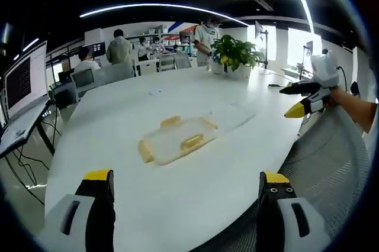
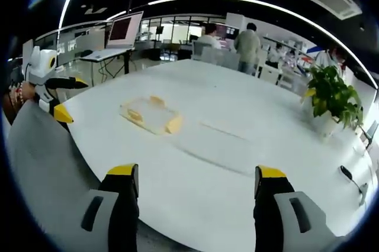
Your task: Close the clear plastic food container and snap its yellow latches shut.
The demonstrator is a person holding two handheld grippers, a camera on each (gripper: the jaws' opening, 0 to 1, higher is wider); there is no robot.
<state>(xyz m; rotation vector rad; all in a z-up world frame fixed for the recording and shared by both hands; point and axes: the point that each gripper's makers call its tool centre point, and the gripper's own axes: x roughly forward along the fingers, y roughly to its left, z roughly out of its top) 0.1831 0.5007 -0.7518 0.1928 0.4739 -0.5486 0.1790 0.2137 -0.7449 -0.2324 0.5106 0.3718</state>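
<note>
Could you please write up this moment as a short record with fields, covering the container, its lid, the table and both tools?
container: clear box with yellow latches, lying on the table
lid: clear sheet flat on the table beside the box, apparently not closed over it
table: large white top
left tool: open, empty, short of the box
right tool: open, empty, short of the lid
background: potted plant, people at desks

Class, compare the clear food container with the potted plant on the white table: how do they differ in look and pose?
The container is see-through with yellow latches and lies low and flat; the potted plant is leafy green and stands upright in a white pot. In the left gripper view the container lies near the grippers, while the plant stands at the far end. Both rest on the white table, untouched.
</note>
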